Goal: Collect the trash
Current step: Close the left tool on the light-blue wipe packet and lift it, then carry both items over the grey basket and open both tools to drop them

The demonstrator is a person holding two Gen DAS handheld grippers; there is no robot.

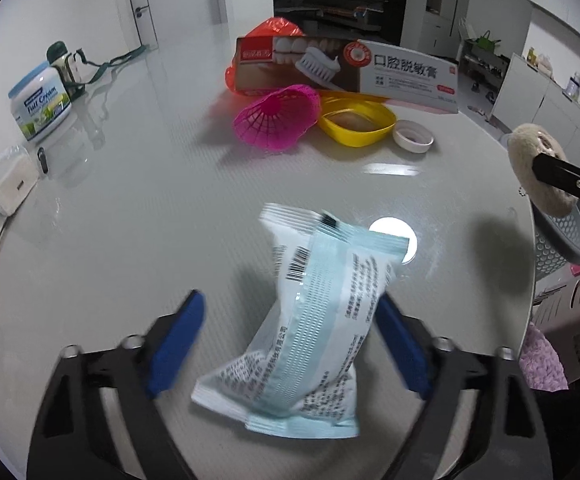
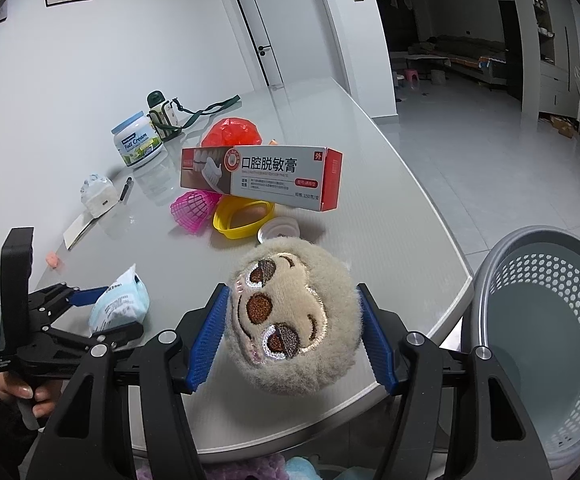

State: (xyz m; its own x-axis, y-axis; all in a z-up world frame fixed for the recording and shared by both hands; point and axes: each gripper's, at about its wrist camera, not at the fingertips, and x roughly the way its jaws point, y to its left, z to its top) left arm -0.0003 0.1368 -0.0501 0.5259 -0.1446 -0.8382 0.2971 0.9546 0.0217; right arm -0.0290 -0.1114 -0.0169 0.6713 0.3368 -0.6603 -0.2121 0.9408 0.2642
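A pale blue and white plastic packet (image 1: 309, 320) lies on the grey table (image 1: 150, 220) between the fingers of my left gripper (image 1: 290, 298). Its right pad (image 1: 401, 352) is against the packet's edge. The left pad (image 1: 178, 340) stands clear of it, so the jaws are open around it. The right wrist view shows the same packet (image 2: 120, 304) and left gripper (image 2: 120, 310), with a hand on its handle. My right gripper (image 2: 293, 289) is shut on a round beige plush toy (image 2: 293, 320) with an embroidered face, above the table's near edge. The toy (image 1: 537, 168) also shows at the far right in the left wrist view.
A grey perforated basket (image 2: 549, 240) stands off the table's right edge. Mid-table lie a toothpaste box (image 2: 262, 178), pink mesh cup (image 2: 192, 206), yellow dish (image 2: 242, 216), white lid (image 2: 280, 228) and red bag (image 2: 232, 132). A cream jar (image 2: 138, 144), bottle (image 2: 158, 114) and tissue pack (image 2: 98, 196) sit far left.
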